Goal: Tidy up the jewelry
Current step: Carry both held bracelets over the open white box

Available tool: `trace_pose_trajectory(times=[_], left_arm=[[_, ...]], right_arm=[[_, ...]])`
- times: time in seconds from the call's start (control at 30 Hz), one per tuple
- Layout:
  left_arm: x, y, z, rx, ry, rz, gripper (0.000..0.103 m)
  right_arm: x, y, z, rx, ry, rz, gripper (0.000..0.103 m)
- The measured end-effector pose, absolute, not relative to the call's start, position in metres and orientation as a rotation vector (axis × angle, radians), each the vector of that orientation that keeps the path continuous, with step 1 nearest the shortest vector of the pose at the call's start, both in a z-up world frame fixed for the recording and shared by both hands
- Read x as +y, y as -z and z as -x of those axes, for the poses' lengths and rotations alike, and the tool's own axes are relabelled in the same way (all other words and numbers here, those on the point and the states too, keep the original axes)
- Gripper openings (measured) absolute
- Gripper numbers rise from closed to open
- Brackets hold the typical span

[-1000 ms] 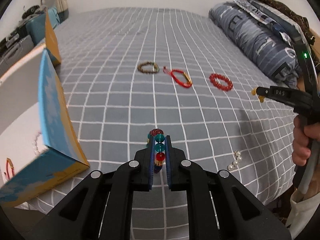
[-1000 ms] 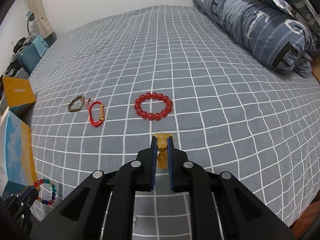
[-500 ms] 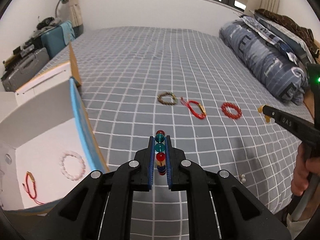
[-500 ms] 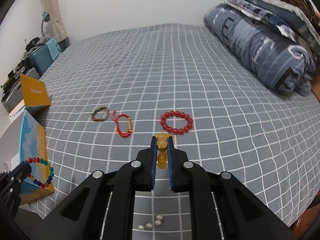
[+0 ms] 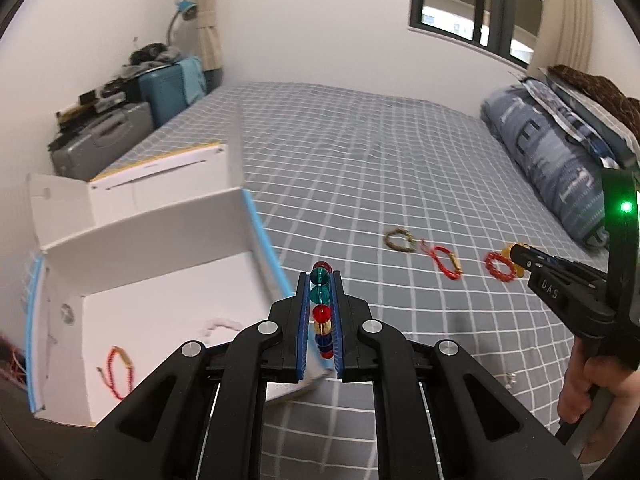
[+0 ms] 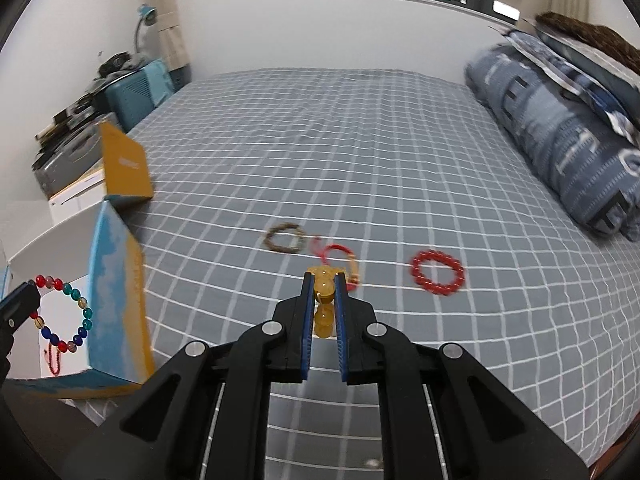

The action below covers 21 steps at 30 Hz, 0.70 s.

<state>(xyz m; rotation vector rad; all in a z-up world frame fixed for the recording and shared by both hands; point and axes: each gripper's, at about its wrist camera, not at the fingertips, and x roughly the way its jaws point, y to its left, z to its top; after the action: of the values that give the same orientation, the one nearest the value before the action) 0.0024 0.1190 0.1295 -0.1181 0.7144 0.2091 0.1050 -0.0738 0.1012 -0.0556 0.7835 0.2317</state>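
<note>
My left gripper (image 5: 321,280) is shut on a multicolour bead bracelet (image 5: 321,300), held above the right wall of an open white box (image 5: 160,312); the bracelet hangs as a ring in the right wrist view (image 6: 64,314). The box holds a white bead bracelet (image 5: 222,325) and a red cord bracelet (image 5: 118,372). My right gripper (image 6: 324,280) is shut on a yellow bead bracelet (image 6: 323,300), raised over the bed. On the bed lie a brown bracelet (image 6: 285,237), a red cord bracelet (image 6: 340,258) and a red bead bracelet (image 6: 438,272).
The grey checked bed (image 6: 360,140) spreads ahead. A folded duvet (image 6: 560,140) lies at the right. The box has an orange lid flap (image 6: 124,166). Suitcases (image 5: 120,128) stand beyond the bed's left side. Small pearls (image 5: 511,378) lie near the bed's front edge.
Both grippers have risen and tilted up, holding their bracelets. The left one has moved left over the box, whose inside now shows. The right one has swung left.
</note>
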Motion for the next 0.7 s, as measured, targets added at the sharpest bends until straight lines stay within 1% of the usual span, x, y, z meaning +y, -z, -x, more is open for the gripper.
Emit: trace_pose_trajectory(times=[0.7], left_arm=[[0.239, -0.122, 0.044, 0.721, -0.433, 0.196, 0.009]], right_arm=[[0.09, -0.115, -0.069, 0.715, -0.506, 0.145, 0.009]])
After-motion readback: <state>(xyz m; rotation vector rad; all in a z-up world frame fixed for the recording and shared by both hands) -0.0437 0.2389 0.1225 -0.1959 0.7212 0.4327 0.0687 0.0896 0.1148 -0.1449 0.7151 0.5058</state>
